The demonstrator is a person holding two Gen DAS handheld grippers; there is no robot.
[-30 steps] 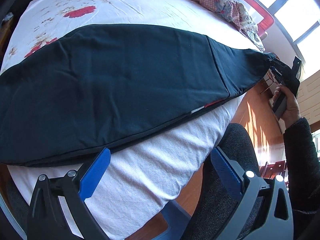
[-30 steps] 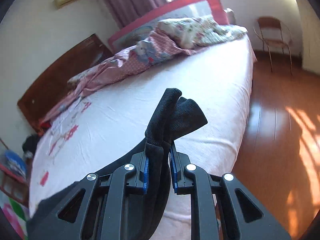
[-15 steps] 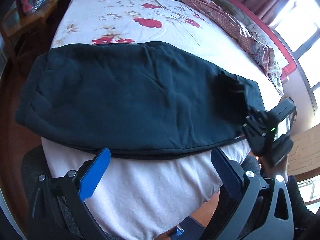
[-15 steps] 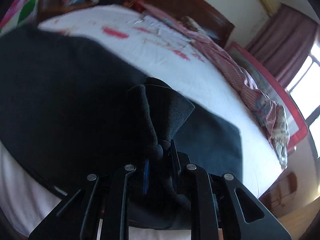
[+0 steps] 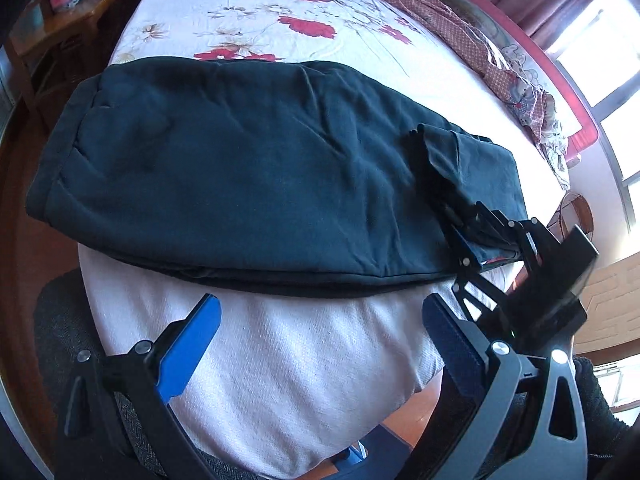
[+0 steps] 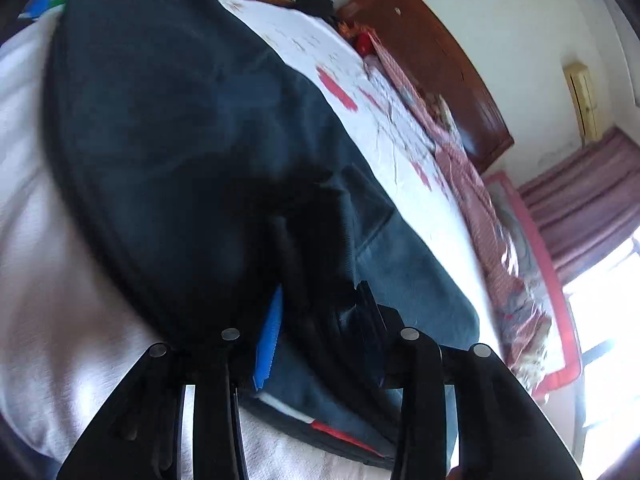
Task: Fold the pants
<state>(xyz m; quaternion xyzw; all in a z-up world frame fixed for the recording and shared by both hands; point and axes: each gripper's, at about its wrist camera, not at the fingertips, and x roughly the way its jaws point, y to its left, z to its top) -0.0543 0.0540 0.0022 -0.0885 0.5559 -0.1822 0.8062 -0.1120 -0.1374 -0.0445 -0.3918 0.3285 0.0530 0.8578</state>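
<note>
1. left gripper (image 5: 320, 340), black frame with blue finger pads: jaws spread wide, nothing between them. it hangs over the near edge of the bed, apart from the cloth.
2. white textured bedcover (image 5: 280, 360) lies directly beyond the left fingers and drapes over the bed edge.
3. dark navy fleece pants (image 5: 240, 168) lie across the bed near that edge, waistband end toward the left of the left wrist view. the leg end is doubled back over itself at the right.
4. right gripper (image 5: 460, 236), same black and blue build: it sits low at the folded leg end. in the right wrist view its jaws (image 6: 320, 320) stand part open with dark cloth of the pants (image 6: 180, 140) bunched between the pads. this view is motion-blurred, so i cannot tell whether the pads press the cloth.
5. beyond the pants: white sheet with red flower print (image 5: 304, 24), then a rumpled pink patterned quilt (image 5: 460, 32) along the far side.
6. dark wooden headboard (image 6: 432, 68) at the far end, right wrist view.
</note>
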